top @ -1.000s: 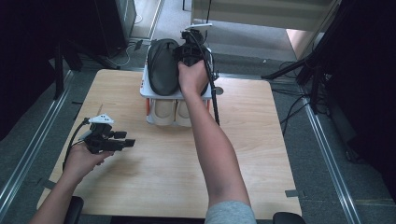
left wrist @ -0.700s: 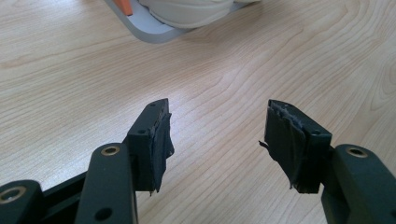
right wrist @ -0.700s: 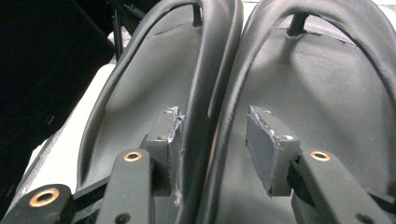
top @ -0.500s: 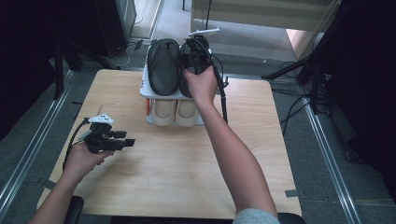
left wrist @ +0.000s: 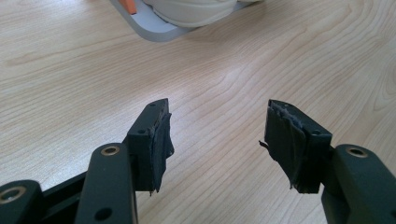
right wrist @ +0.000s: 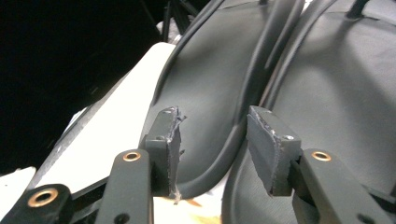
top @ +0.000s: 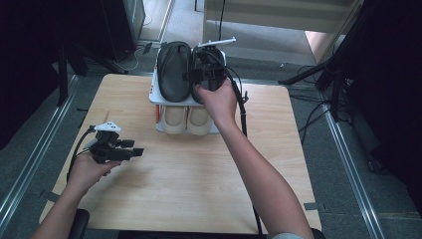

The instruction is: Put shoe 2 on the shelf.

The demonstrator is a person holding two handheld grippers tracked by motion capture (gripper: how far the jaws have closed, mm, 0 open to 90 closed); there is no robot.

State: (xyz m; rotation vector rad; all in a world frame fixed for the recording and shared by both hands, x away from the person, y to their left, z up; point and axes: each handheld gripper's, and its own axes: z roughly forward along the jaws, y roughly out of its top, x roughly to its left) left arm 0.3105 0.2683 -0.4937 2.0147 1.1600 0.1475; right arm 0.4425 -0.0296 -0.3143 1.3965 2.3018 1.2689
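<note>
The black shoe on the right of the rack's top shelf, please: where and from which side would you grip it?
Probably at the near end of the right black shoe, pinching its raised rim from the person's side. In the right gripper view that rim lies between the right gripper's open jaws, and the left black shoe crowds its other flank on the white rack.

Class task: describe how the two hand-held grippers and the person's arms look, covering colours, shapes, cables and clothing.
Left gripper: black body, a white-and-grey three-cornered plate on top, a black cable trailing behind. Its two black jaws carry worn dark pads and brass-coloured rivets. Right gripper: also black, with a thick black cable running back along the arm; its pads are frayed. Forearms are bare; a light grey sleeve shows on the right arm.
</note>
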